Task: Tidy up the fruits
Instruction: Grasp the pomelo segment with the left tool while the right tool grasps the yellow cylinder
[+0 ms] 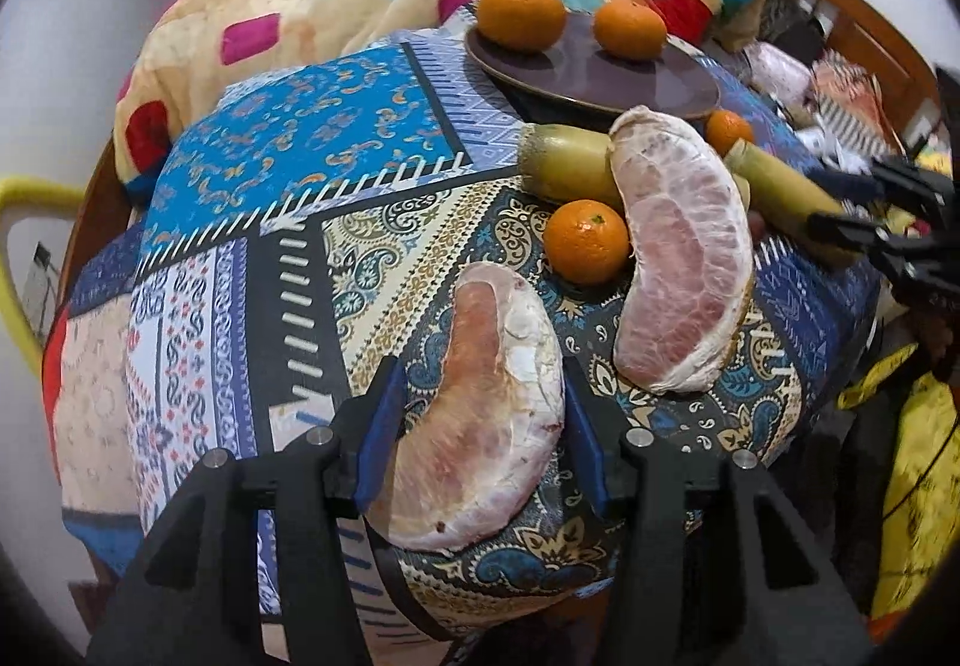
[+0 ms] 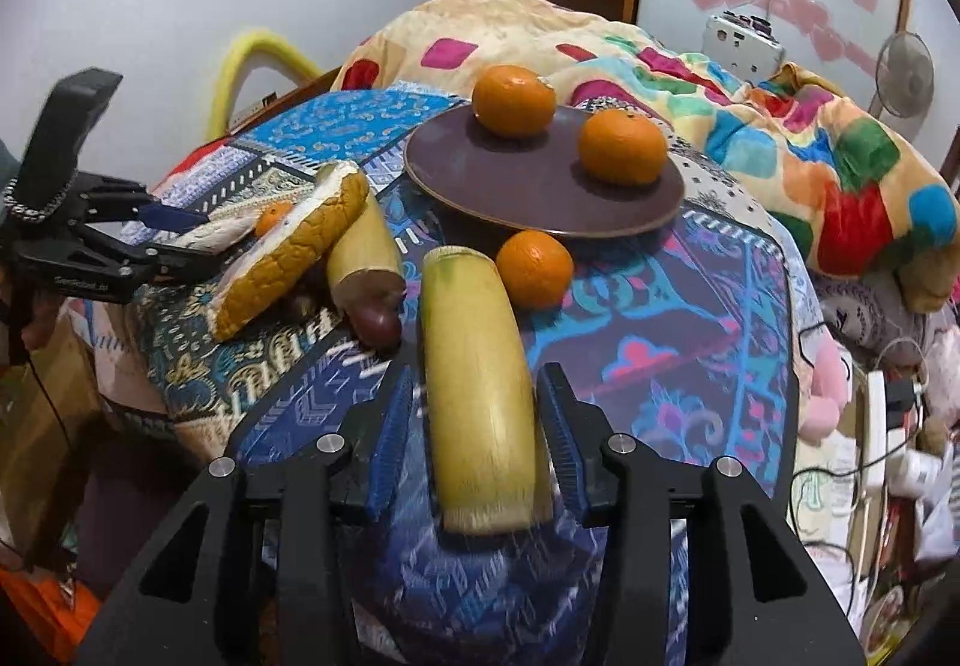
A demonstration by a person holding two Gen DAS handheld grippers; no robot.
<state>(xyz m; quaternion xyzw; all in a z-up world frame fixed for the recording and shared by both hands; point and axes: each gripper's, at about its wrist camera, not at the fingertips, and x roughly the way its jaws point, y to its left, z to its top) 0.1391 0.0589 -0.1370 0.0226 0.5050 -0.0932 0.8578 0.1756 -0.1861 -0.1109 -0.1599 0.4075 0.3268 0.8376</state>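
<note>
My left gripper (image 1: pixel 477 402) straddles a pink pomelo segment (image 1: pixel 486 414) lying on the patterned cloth, and its blue pads touch both sides. A second pomelo segment (image 1: pixel 684 252) leans on a yellow sugarcane piece (image 1: pixel 570 162). My right gripper (image 2: pixel 480 426) is open around another sugarcane piece (image 2: pixel 480 396), with small gaps at each pad. A brown plate (image 2: pixel 528 186) holds two oranges (image 2: pixel 513 100) (image 2: pixel 622 146). One loose orange (image 2: pixel 534 270) lies beside the plate, another (image 1: pixel 587 243) between the pomelo segments.
A colourful blanket (image 1: pixel 312 6) is heaped behind the plate. A dark purple fruit (image 2: pixel 378 324) lies at the end of the far sugarcane piece. Cables and clutter (image 2: pixel 888 426) lie off the right edge of the cloth. A yellow tube (image 1: pixel 18 258) stands at the left.
</note>
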